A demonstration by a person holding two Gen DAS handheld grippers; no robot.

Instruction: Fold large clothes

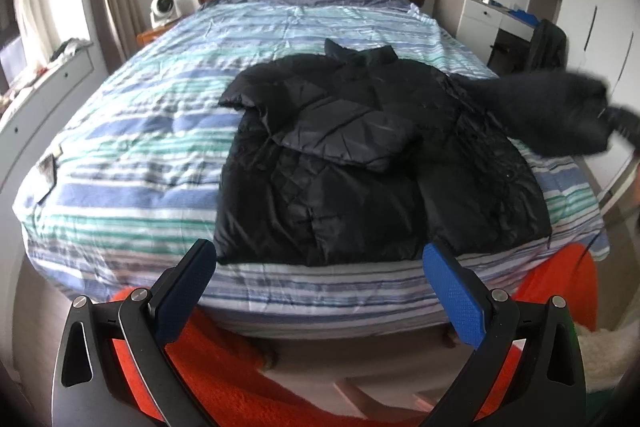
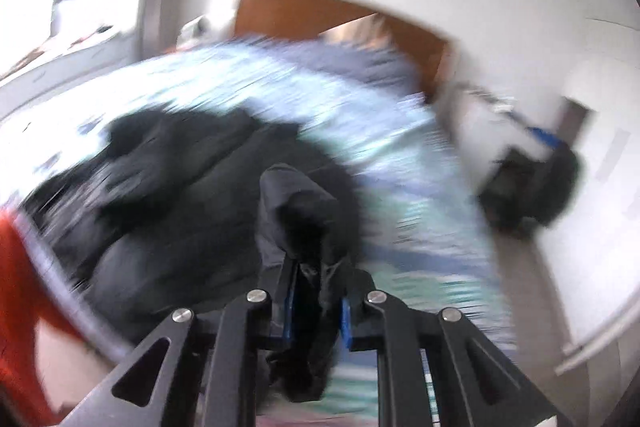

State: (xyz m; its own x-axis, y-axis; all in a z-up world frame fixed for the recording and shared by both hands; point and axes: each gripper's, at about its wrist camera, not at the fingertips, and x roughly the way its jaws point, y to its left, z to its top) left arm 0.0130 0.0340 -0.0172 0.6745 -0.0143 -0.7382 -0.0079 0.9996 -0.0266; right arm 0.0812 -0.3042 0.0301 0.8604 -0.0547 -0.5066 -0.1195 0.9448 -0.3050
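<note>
Jaws of right gripper (image 2: 316,283) pinch the jacket's sleeve (image 2: 304,211); left gripper (image 1: 320,291) jaws spread, empty, off the bed's (image 1: 120,155) foot edge; black jacket (image 1: 360,155) lies near that edge; sleeve-folding step; next, carry sleeve across the body.

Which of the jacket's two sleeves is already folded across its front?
The sleeve on the picture's left, lying flat across the black jacket. The other sleeve is stretched off to the right, clamped in the right tongs.
</note>
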